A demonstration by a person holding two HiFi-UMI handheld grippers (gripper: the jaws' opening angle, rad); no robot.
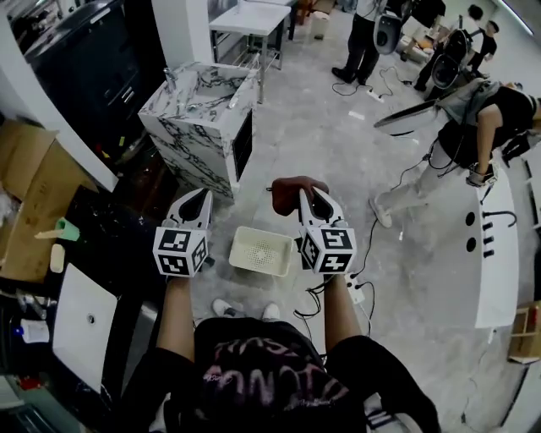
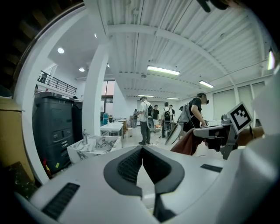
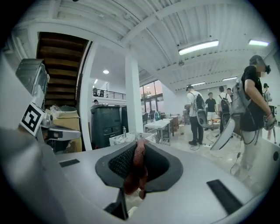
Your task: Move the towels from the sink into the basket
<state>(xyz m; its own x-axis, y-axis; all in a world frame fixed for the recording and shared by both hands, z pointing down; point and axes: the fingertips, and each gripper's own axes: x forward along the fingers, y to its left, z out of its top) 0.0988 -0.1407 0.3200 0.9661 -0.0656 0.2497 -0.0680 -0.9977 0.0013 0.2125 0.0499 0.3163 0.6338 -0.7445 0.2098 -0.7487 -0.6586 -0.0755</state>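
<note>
I have the right gripper (image 1: 312, 200) clenched on a reddish-brown towel (image 1: 293, 188), a little right of centre in the head view. In the right gripper view the cloth is pinched between the two ribbed pads and bunches in folds below them, filling the narrow gap between the jaws. It hangs off the gripper's tip, clear of the floor.

The left gripper (image 1: 201, 198) sits left of centre at about the same height. In the left gripper view its jaws are closed tip to tip with nothing between them.

The white perforated basket (image 1: 236, 254) stands on the grey floor (image 1: 338, 144) in the lower middle of the head view, between the two marker cubes as the picture frames them. The towel shows just above and to the right of the basket's far rim.

The marble-patterned sink unit (image 1: 190, 145) is in the upper left of centre, well apart from the towel and the basket. A tap (image 1: 172, 81) stands at its back edge. I cannot tell from here what lies in its basin.

Flattened cardboard boxes (image 1: 25, 169) lie along the left edge. A white table (image 1: 250, 19) stands at the top, beyond the sink. Several people (image 1: 363, 38) stand in the upper right, and another person (image 1: 482, 118) bends over near the right edge.
</note>
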